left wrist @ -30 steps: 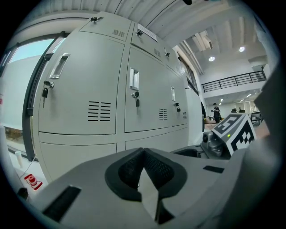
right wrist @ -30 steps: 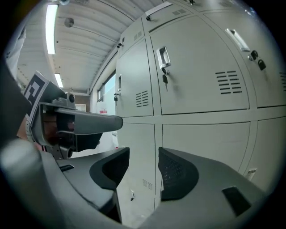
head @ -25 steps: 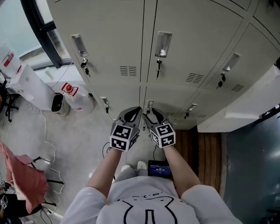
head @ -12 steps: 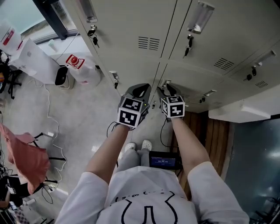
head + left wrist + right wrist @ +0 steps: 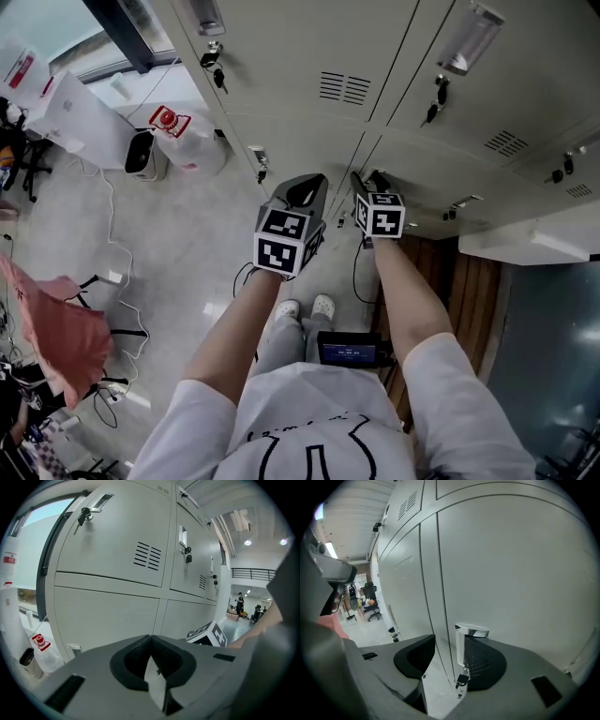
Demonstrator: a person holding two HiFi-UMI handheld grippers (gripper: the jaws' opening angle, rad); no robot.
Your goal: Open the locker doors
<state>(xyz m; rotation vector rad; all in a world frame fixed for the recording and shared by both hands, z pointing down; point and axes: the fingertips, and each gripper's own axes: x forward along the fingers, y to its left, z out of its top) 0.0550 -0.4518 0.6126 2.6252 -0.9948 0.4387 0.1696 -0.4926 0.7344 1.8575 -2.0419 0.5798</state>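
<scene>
Grey lockers (image 5: 300,112) stand in two rows, each door with a chrome handle and a key. My right gripper (image 5: 366,180) is open at the lower middle door. Its handle (image 5: 467,641) stands between the jaws, close against the right finger (image 5: 487,660), with the key (image 5: 461,680) hanging below it. I cannot tell whether the pad touches the handle. My left gripper (image 5: 306,185) is shut on nothing and hangs a little short of the lower left door (image 5: 103,620). That door's handle (image 5: 260,159) lies to the left of it. All doors in view are closed.
A white water jug (image 5: 187,141), a small dark device (image 5: 141,152) and a white box (image 5: 70,112) sit on the floor at the left, with cables (image 5: 112,253) and a red cloth (image 5: 61,333). A small screen (image 5: 349,349) lies by the person's feet. A white ledge (image 5: 534,239) juts out right.
Both grippers have moved forward toward the lower lockers. The right gripper has come up around the lower middle door's handle. Neither gripper's jaws have changed.
</scene>
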